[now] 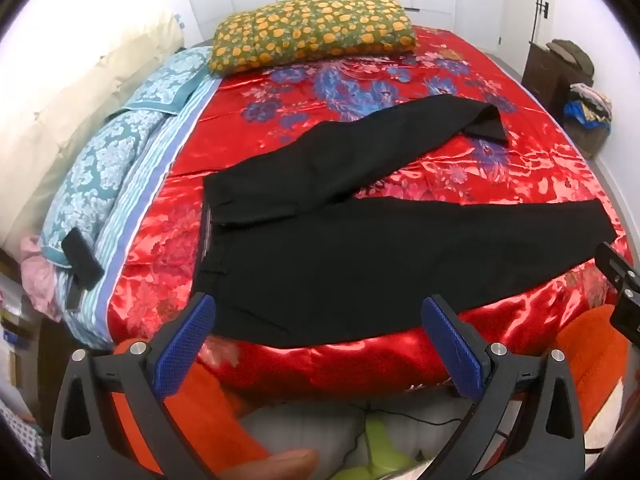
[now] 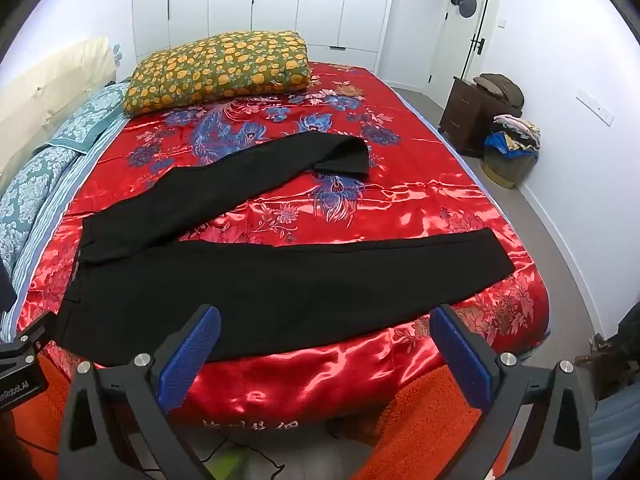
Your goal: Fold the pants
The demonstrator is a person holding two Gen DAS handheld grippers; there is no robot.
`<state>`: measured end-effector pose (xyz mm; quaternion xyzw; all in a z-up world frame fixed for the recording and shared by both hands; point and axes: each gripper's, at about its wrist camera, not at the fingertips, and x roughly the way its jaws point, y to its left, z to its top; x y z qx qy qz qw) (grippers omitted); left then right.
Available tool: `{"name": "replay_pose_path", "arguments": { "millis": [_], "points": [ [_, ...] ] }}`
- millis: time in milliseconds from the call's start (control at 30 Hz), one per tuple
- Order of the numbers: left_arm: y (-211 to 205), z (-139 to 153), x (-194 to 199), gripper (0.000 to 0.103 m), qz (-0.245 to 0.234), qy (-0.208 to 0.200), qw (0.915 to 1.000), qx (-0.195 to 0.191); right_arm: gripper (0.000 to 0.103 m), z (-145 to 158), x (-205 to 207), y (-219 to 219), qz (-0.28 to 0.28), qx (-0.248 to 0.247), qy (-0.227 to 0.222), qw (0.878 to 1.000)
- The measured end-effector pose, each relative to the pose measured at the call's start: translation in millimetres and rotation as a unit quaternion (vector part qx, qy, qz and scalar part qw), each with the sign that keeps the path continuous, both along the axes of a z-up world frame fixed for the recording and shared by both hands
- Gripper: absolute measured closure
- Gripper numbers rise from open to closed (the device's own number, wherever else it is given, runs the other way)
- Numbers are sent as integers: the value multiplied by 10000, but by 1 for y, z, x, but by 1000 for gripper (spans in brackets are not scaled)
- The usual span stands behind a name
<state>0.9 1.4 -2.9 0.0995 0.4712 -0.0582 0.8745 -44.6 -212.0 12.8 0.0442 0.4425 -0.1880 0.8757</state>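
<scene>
Black pants point(image 1: 360, 256) lie spread on the red satin bedspread point(image 1: 520, 168), waistband to the left and legs splayed to the right. The far leg ends in a folded-over cuff point(image 1: 484, 120). They also show in the right wrist view point(image 2: 280, 276). My left gripper point(image 1: 318, 320) is open and empty, held in front of the bed's near edge over the near leg's lower hem line. My right gripper point(image 2: 326, 330) is open and empty, also in front of the near edge. Part of the right gripper's body shows at the left view's right edge point(image 1: 620, 280).
A green pillow with orange flowers point(image 2: 218, 68) lies at the bed's far end. Teal patterned bedding point(image 1: 100, 168) lines the left side. A dark nightstand point(image 2: 468, 116) and a basket of clothes point(image 2: 512, 152) stand by the right wall. An orange rug point(image 2: 420, 420) covers the floor below.
</scene>
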Motion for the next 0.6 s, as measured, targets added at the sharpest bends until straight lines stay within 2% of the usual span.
{"name": "replay_pose_path", "arguments": {
  "millis": [167, 267, 367, 500, 567, 600],
  "points": [
    [-5, -1, 0, 0, -28, -89, 9997, 209, 0, -1, 1, 1, 13, 3, -8, 10000],
    [-6, -1, 1, 0, -74, -93, 9998, 175, 0, -1, 2, -1, 33, -7, 47, 10000],
    [-8, -1, 7, 0, -50, -84, 9998, 180, 0, 1, 6, -5, 194, 41, -107, 9997],
    [-8, 2, 19, 0, 30, -135, 9999, 73, 0, 20, 10, -24, 401, -59, -1007, 9941],
    [-11, 2, 28, 0, 69, -175, 9998, 12, 0, 28, 14, -32, 500, 10, -1421, 9886],
    [-14, 1, 32, 0, 70, -177, 9998, -10, 0, 29, 20, -38, 715, 113, -1741, 9821]
  ]
}}
